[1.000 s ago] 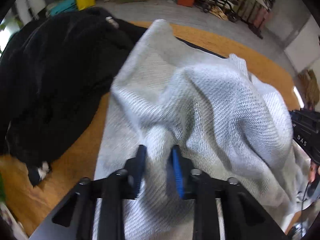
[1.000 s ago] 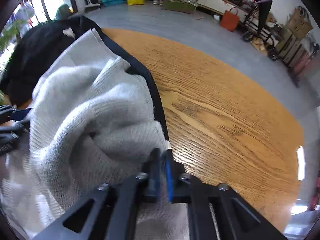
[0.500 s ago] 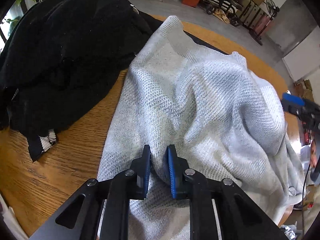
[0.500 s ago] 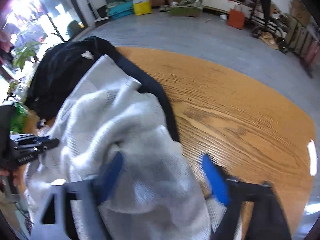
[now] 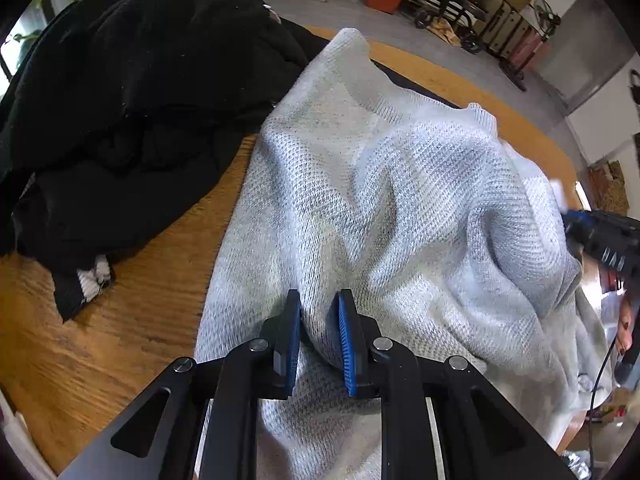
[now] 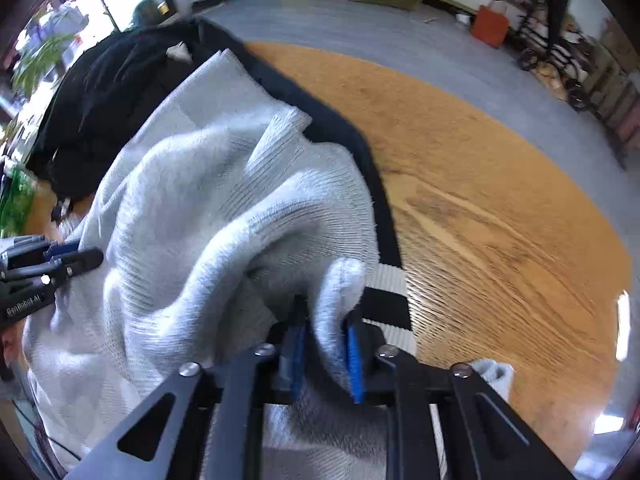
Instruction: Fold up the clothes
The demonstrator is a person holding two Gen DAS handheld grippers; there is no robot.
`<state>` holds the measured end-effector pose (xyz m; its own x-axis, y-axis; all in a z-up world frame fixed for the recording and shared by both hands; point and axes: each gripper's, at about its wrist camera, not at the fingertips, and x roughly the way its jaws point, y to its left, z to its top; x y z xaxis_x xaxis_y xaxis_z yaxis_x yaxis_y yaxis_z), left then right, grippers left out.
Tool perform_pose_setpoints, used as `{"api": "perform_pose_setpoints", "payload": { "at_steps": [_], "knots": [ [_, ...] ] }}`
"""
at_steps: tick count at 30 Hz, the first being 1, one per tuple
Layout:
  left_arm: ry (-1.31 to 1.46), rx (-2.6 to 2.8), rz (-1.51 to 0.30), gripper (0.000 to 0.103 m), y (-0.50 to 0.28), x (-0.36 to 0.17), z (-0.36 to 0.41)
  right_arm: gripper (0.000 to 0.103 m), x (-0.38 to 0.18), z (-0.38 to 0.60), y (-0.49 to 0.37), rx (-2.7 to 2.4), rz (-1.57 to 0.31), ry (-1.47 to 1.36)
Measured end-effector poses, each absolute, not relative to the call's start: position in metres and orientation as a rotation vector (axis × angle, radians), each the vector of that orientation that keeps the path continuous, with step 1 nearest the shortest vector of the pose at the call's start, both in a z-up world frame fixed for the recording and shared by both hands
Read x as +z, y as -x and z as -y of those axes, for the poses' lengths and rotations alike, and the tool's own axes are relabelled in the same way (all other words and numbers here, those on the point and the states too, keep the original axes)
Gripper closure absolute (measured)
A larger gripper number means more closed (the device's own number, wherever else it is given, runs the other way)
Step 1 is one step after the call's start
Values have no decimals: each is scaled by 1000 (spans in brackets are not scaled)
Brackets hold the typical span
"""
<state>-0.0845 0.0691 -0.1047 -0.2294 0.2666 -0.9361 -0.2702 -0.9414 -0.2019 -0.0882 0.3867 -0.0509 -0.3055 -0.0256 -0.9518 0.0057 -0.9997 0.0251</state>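
Note:
A light grey knit sweater [image 5: 380, 200] lies rumpled on a round wooden table [image 5: 100, 340]. In the left wrist view my left gripper [image 5: 320, 320] is shut on a raised fold near the sweater's near edge. My right gripper [image 6: 325, 346] pinches another fold of the same sweater [image 6: 200, 200], bunched and lifted a little. Each gripper shows in the other's view: the right one [image 5: 608, 240] at the sweater's far right, the left one [image 6: 48, 268] at its left edge.
A heap of black clothes [image 5: 140, 80] lies left of the sweater. A black garment with a white-striped cuff [image 6: 386, 280] lies under the sweater's right side. Bare table wood [image 6: 500, 200] stretches right. An orange bag [image 6: 490, 26], carts and boxes stand on the floor beyond.
The right gripper, shut a second ago, opened wide half a second ago and has closed again on a sweater fold. The left gripper kept its hold while the sweater sank flatter.

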Motion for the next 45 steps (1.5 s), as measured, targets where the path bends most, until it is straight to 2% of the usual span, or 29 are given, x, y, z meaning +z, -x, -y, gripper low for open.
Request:
{"api": "perform_pose_setpoints", "payload": {
  "at_steps": [9, 12, 14, 16, 19, 20, 22, 25, 29, 33, 36, 38, 41, 45],
  "knots": [
    [1691, 2227, -63, 86, 63, -89, -66, 91, 20, -495, 51, -3104, 306, -1692],
    [1687, 2210, -69, 86, 60, -94, -79, 91, 8, -542, 37, -3080, 523, -1784],
    [1695, 2178, -62, 86, 58, -95, -81, 90, -13, -557, 30, -3038, 560, -1904],
    [1686, 2160, -71, 86, 55, -95, -81, 81, -30, -563, 26, -2991, 565, -2008],
    [1682, 2146, 16, 83, 55, -93, -70, 52, -48, -561, 26, -2927, 538, -2133],
    [1686, 2139, 73, 83, 56, -94, -65, 48, -40, -558, 28, -2985, 518, -2090],
    [1673, 2132, 203, 81, 53, -93, -50, 32, -11, -548, 35, -3119, 423, -1933],
    [1615, 2151, 326, 77, 30, -87, -35, 16, 27, -505, 67, -3168, 202, -1717],
    [1530, 2187, 378, 69, 10, -89, -31, 14, 68, -434, 119, -3104, -86, -1467],
    [1493, 2203, 316, 65, 4, -90, -39, 16, 34, -353, 183, -2849, -203, -1500],
    [1481, 2183, 285, 56, -1, -90, -38, 22, 8, -292, 231, -2663, -287, -1515],
    [1489, 2154, 272, 52, -4, -95, -37, 26, -20, -264, 254, -2604, -434, -1580],
    [1491, 2124, 288, 51, 0, -102, -38, 28, -58, -247, 291, -2558, -614, -1654],
    [1505, 2082, 387, 51, 7, -103, -28, 25, -86, -243, 318, -2574, -592, -1708]
  ]
}}
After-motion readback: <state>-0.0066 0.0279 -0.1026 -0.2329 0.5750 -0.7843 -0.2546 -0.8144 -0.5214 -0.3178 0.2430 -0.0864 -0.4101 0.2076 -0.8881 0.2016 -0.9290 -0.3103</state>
